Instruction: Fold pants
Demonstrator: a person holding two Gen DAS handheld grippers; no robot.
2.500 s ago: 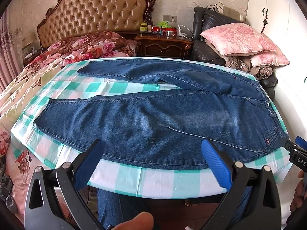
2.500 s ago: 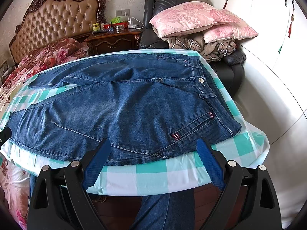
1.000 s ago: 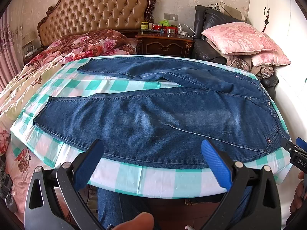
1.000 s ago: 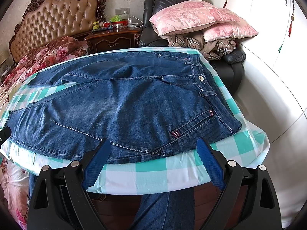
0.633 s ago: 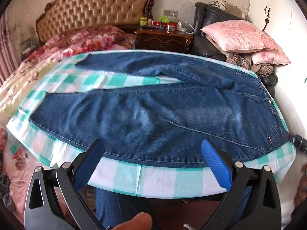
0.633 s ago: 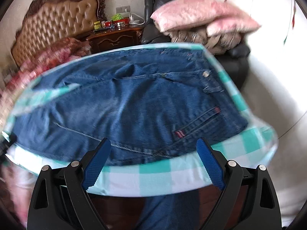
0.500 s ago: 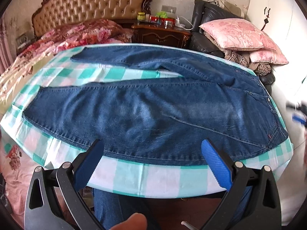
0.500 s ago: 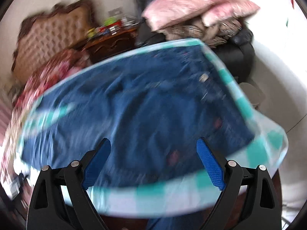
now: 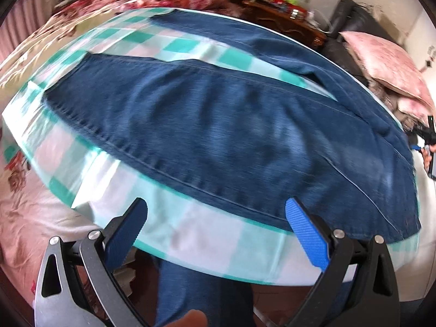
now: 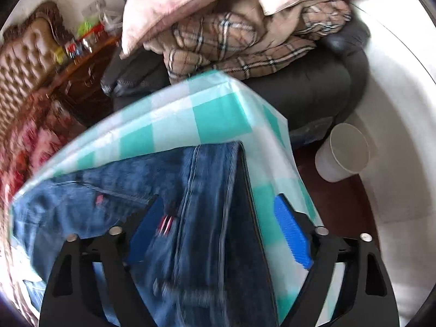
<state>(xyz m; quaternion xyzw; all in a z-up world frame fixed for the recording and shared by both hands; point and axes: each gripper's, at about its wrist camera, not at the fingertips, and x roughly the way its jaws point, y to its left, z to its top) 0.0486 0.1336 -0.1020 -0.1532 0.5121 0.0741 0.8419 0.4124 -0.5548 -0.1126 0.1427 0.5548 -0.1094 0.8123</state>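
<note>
the left gripper is held open and empty over the near edge of the checked cloth, the right gripper has just been closing, pads not yet pressing the waistband between them, and the jeans are spread flat beyond, a pillow farther off.

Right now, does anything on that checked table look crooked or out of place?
Only slightly: the jeans lie flat, but their two legs splay apart, with checked tablecloth showing between them. At the waistband, the right gripper straddles the denim edge. Nothing looks spilled or damaged.
</note>
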